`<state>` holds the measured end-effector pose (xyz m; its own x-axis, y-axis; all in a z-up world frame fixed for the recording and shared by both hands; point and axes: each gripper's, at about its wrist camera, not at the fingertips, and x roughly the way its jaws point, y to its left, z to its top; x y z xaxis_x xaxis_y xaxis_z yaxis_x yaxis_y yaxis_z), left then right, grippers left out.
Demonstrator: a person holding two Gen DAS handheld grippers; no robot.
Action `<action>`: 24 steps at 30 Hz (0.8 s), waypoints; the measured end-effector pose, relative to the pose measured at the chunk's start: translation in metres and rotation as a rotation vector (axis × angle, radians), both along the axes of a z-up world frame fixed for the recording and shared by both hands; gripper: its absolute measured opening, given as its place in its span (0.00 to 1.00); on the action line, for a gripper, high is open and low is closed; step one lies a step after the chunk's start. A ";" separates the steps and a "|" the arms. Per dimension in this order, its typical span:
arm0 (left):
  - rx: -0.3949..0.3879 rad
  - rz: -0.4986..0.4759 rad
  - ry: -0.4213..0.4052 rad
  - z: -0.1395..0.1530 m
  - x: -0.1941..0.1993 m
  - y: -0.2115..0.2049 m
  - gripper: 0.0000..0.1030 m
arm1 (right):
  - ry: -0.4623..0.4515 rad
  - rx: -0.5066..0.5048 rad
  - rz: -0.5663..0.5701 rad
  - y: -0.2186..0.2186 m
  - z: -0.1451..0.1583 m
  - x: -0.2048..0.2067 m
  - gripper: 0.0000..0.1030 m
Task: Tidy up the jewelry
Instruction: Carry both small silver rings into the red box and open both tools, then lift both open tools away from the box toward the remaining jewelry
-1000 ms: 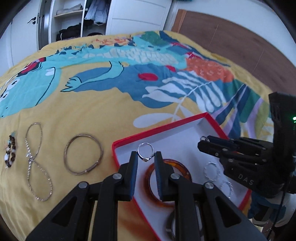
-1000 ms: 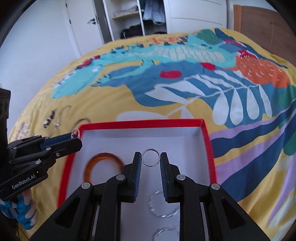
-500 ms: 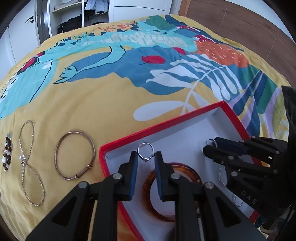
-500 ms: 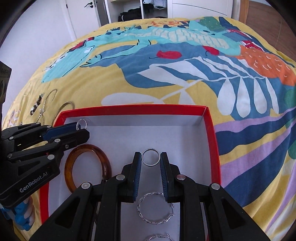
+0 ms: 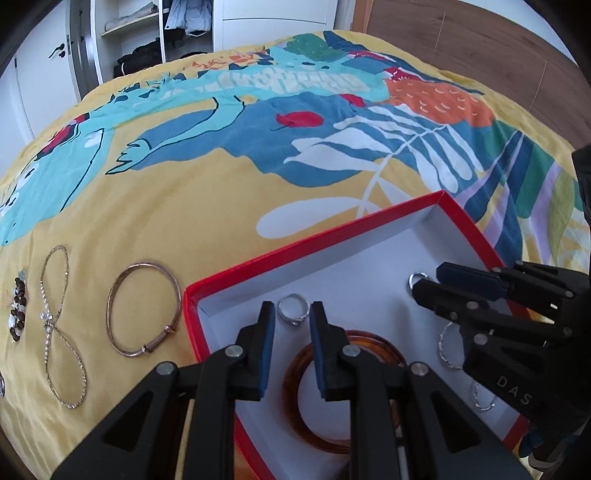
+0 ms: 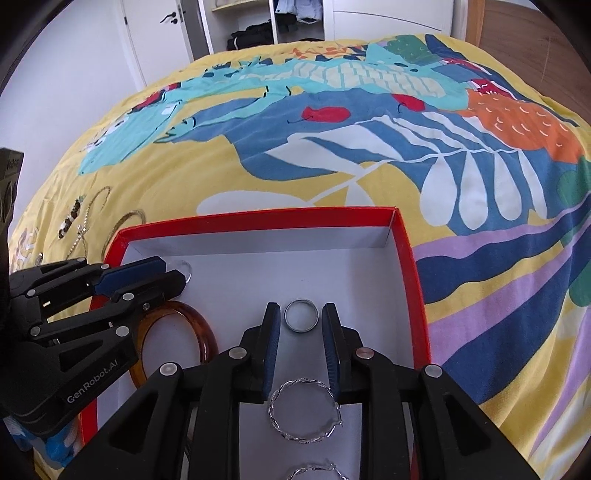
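The right gripper (image 6: 301,321) is opening, and its plain silver ring (image 6: 301,315), clamped a moment ago, now sits loose between the jaws inside the red box (image 6: 413,280). The left gripper (image 5: 293,319), jaws narrow, holds a stone-set ring (image 5: 293,314) over the box's near-left corner, not yet released.

Big bed (image 5: 207,192) filling most of both views, covered with a yellow spread printed with teal and blue creatures, white leaves, an orange patch and red blobs. White wardrobe (image 6: 388,14) along the far wall, with an open section (image 5: 147,40) showing shelves of folded dark stuff and hanging clothes, plus a white door with a dark lever handle (image 6: 171,16) off to the left. Wooden floor (image 5: 480,48) on the right, all lit by soft daylight.
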<state>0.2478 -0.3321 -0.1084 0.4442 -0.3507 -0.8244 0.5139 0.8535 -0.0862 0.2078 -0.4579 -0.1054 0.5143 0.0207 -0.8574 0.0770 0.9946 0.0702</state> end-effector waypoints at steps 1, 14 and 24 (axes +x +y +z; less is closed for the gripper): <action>-0.001 0.000 -0.002 0.001 -0.001 0.000 0.18 | -0.006 -0.003 -0.005 -0.001 0.003 -0.002 0.32; -0.080 0.024 -0.074 0.060 -0.039 0.035 0.27 | -0.101 0.018 -0.054 0.006 0.058 -0.042 0.32; -0.070 0.106 -0.124 0.098 -0.095 0.113 0.27 | -0.153 0.028 -0.072 0.040 0.103 -0.093 0.34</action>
<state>0.1527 -0.2186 -0.0107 0.5787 -0.3507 -0.7363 0.4315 0.8978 -0.0885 0.1148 -0.4177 -0.0028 0.6396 0.0018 -0.7687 0.1344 0.9843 0.1141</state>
